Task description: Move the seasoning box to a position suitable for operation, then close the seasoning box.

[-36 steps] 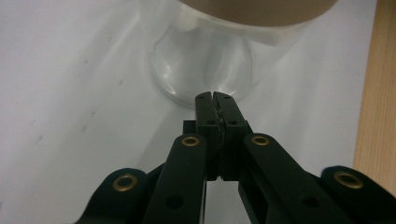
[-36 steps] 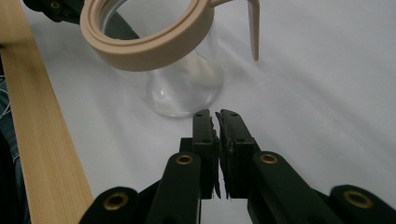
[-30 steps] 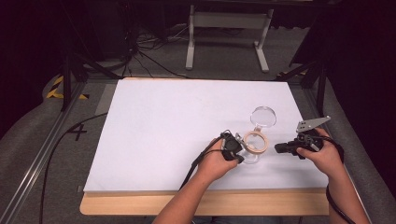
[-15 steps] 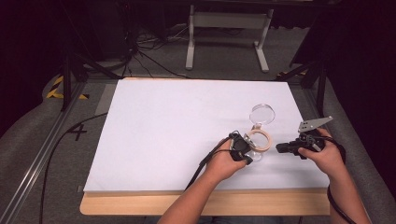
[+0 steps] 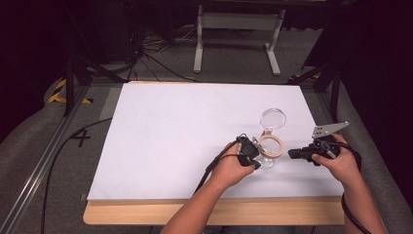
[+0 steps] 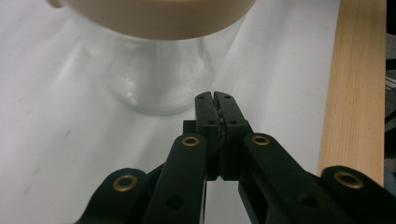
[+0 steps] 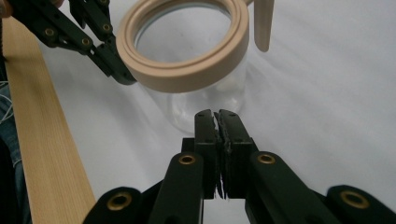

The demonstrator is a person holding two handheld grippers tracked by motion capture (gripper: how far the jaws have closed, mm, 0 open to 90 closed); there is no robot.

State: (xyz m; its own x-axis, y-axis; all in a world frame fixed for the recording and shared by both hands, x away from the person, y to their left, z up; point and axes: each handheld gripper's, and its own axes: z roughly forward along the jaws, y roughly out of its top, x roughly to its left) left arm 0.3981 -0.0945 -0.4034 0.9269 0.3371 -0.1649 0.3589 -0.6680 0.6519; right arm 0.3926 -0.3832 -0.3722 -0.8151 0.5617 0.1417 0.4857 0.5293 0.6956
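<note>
nearest the person, the wooden table edge [image 5: 209, 214] ran along the front, with the white sheet [image 5: 185, 131] covering the top beyond it. the glass jar [image 5: 267, 157] with its beige rim [image 5: 270, 145] served as the landmark, standing on the sheet toward the person's right.

the left gripper [image 5: 249, 152] sat just beside the jar on its left, held by the left hand [image 5: 229, 168]; its jaws were pressed together with nothing between them, as the left gripper view showed, its tips [image 6: 215, 100] low against the jar's clear wall [image 6: 154, 79]. compared with a second earlier, this gripper had moved rightward, closing in on the jar until it sat against the rim's side.

the right gripper [image 5: 298, 154] lay near the jar on its right, a small gap apart, jaws likewise closed and empty [image 7: 217, 116], pointing at the jar. it stayed in much the same place as before.

just beyond the jar lay the clear round lid [image 5: 272, 118], touching or nearly touching the rim's far side. it had not shifted from its earlier spot.

farther off, past the table, stood a grey metal stand [image 5: 236, 29] on the floor.
</note>
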